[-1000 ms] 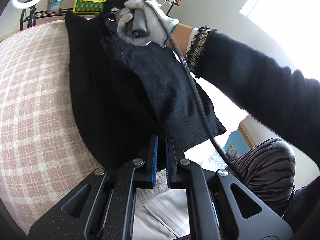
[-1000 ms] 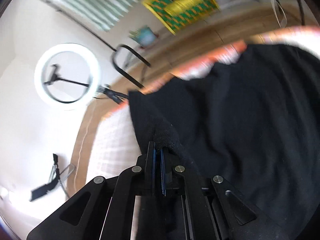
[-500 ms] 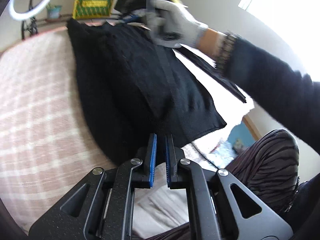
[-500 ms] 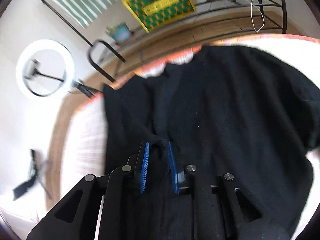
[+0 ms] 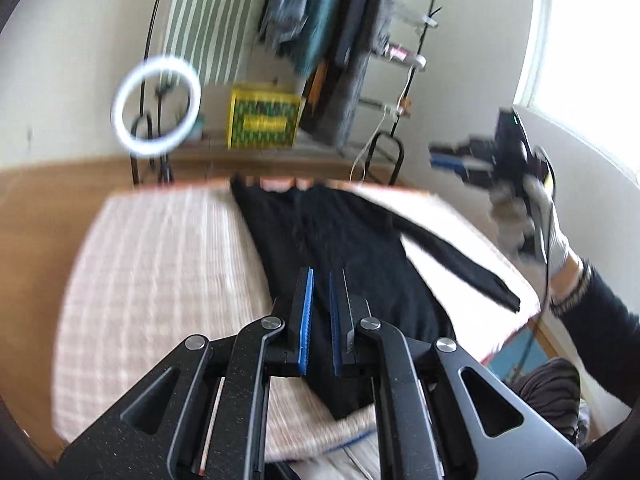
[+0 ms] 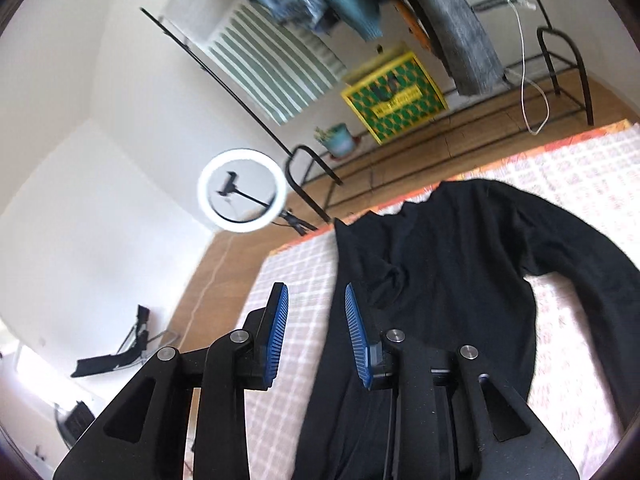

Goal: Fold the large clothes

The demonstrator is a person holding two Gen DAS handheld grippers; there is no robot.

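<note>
On bed (image 5: 160,248): black sweater (image 5: 344,264), left side folded in, released.
Right gripper (image 6: 316,332): opening, empty.
Left gripper (image 5: 320,316): nearly together, empty, lifted.
Next: right sleeve (image 6: 592,264).

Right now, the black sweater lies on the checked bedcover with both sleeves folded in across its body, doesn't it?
Not quite. The black sweater does lie on the checked bedcover, but only one side is folded in; the right wrist view shows the other sleeve still stretched out sideways.

Sweater (image 5: 344,256) lies flat on the checked cover (image 5: 168,264), collar toward the far edge, one sleeve (image 5: 460,264) stretched out to the right. Beyond the far edge: ring light (image 5: 156,106) at left, patterned box (image 5: 264,120) beside it, clothes rack (image 5: 360,40) to the right.
</note>
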